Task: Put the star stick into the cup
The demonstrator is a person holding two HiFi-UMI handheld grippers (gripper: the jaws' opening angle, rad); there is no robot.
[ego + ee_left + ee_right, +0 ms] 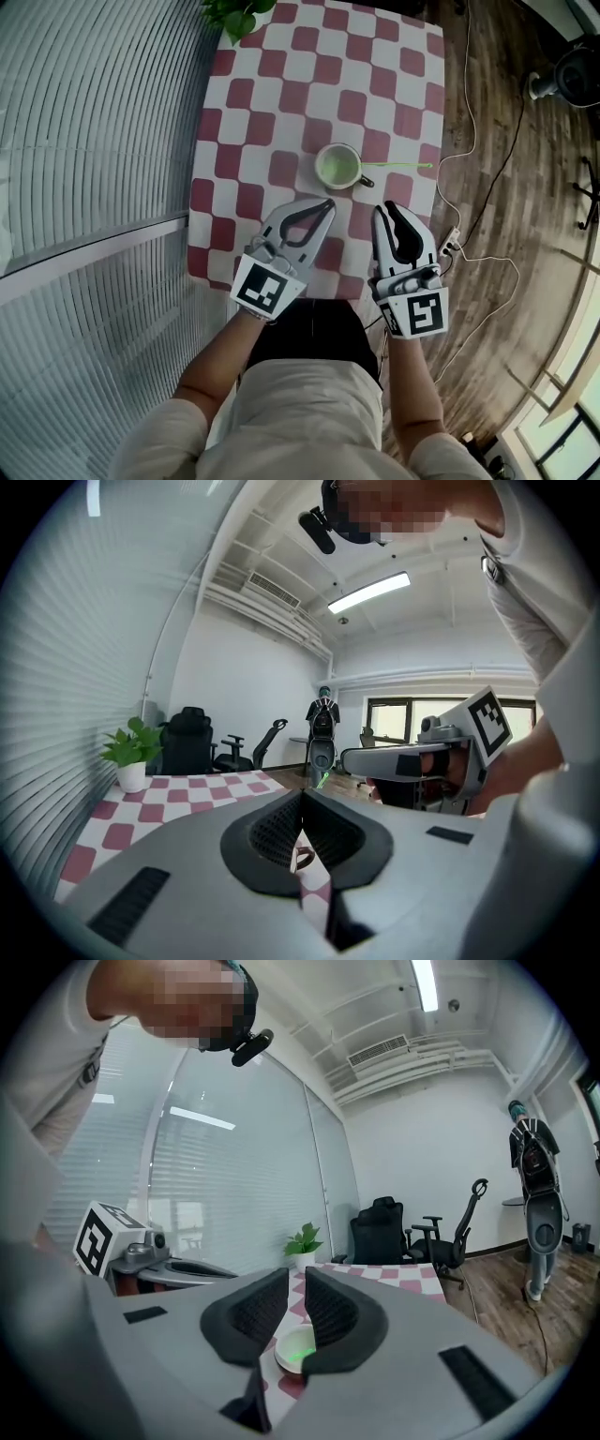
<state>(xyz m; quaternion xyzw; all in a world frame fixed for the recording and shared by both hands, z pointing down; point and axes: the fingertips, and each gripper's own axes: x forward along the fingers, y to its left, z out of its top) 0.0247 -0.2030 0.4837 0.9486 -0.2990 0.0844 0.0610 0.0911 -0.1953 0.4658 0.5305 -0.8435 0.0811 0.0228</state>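
the right gripper (296,1286) holds its ribbed dark pads (255,1314) a narrow gap apart, nothing pressed between them. through the gap, lower down, a white cup (296,1346) with a green glow inside stands on the red-and-white checked table (412,1281). the left gripper (211,1269) hangs at the left. a potted plant (303,1243) sits at the table's far end, black office chairs (380,1232) beyond.

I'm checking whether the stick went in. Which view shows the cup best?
The head view: it shows the whole cup from above, with the green stick poking out to the right. The right gripper view shows only part of the cup; the left gripper view shows at most a sliver.
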